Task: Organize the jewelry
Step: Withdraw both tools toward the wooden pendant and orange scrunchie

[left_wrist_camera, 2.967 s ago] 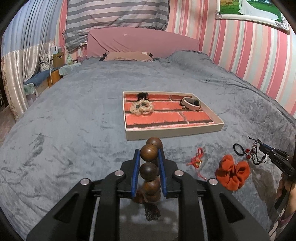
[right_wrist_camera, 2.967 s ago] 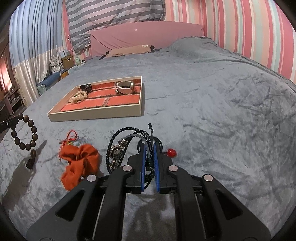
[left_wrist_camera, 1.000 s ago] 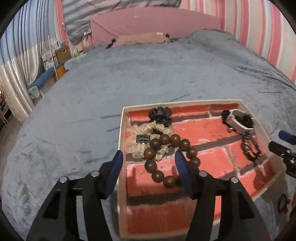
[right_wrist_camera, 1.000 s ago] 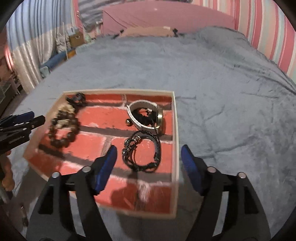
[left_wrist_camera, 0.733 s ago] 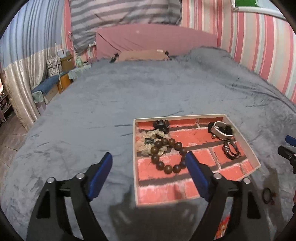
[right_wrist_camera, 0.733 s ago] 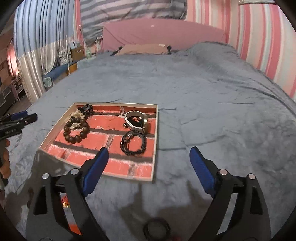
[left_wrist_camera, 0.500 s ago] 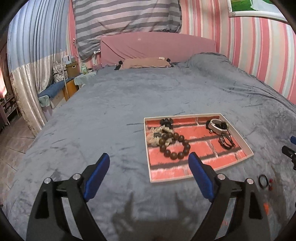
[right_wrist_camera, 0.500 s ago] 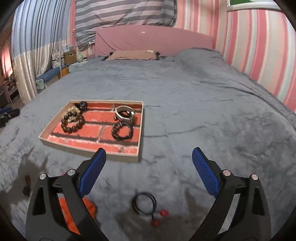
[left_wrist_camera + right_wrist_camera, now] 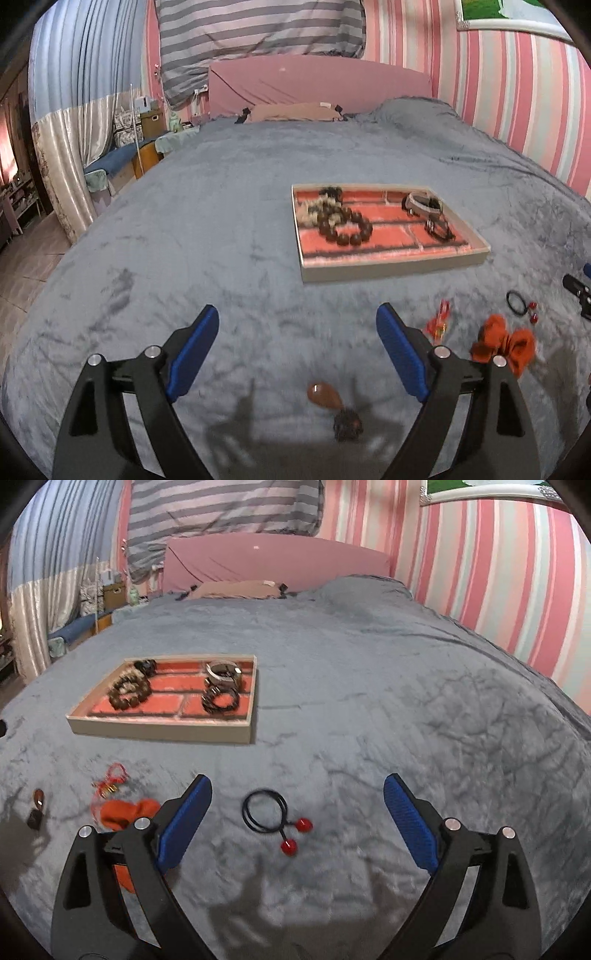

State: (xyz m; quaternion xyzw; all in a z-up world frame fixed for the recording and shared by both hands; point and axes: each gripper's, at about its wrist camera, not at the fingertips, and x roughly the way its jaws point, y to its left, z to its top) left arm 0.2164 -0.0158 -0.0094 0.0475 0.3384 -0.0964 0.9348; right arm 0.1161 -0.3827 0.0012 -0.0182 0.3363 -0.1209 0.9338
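A shallow brick-patterned tray (image 9: pixel 395 266) (image 9: pixel 159 732) lies on the grey bedspread. It holds a brown bead bracelet (image 9: pixel 345 229) (image 9: pixel 127 694), a black braided bracelet (image 9: pixel 220 700) (image 9: pixel 439 229), a white band (image 9: pixel 221 672) and a beige scrunchie. My left gripper (image 9: pixel 297 354) is open and empty, above a brown pendant with tassel (image 9: pixel 327 397). My right gripper (image 9: pixel 297 825) is open and empty, over a black hair tie with red beads (image 9: pixel 273 816) (image 9: pixel 519 302). An orange scrunchie (image 9: pixel 504 343) (image 9: pixel 122 814) and a red cord charm (image 9: pixel 439 323) (image 9: pixel 110 784) lie loose.
The bedspread (image 9: pixel 406 701) stretches back to a pink headboard (image 9: pixel 317 88) and a tan pillow (image 9: pixel 291 110). Striped walls stand on the right. The bed's left edge drops to a floor with curtains and furniture (image 9: pixel 122 162). The right gripper's tip shows at the left view's right edge (image 9: pixel 578 291).
Both grippers let go of their bracelets in the tray, opened wide and pulled back toward the near end of the bed, so the loose items now lie in front of them.
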